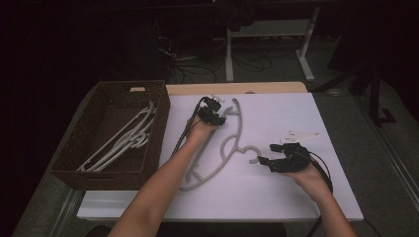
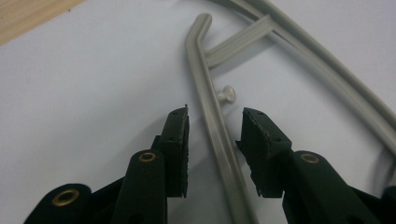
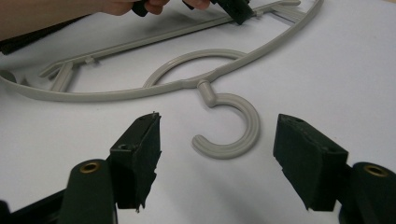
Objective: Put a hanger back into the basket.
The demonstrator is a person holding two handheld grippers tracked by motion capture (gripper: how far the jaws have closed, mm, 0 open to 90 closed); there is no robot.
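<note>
A grey plastic hanger (image 1: 232, 143) lies flat on the white table top (image 1: 276, 192), its hook (image 1: 251, 151) pointing right. My left gripper (image 1: 217, 116) is at the hanger's far end. In the left gripper view its jaws (image 2: 215, 140) stand apart on either side of the hanger's straight bar (image 2: 208, 102), with a gap on both sides and the pads not pressing. My right gripper (image 1: 264, 163) rests low at the hook. Seen in the right gripper view, its jaws (image 3: 217, 154) are wide, and the hook (image 3: 243, 121) lies just ahead of them, untouched.
A dark woven basket (image 1: 111, 173) stands at the table's left with several pale hangers (image 1: 123, 140) inside. A strip of wooden table edge (image 1: 237, 88) runs along the back. The person's left hand and gripper (image 3: 238, 9) appear at the top of the right gripper view.
</note>
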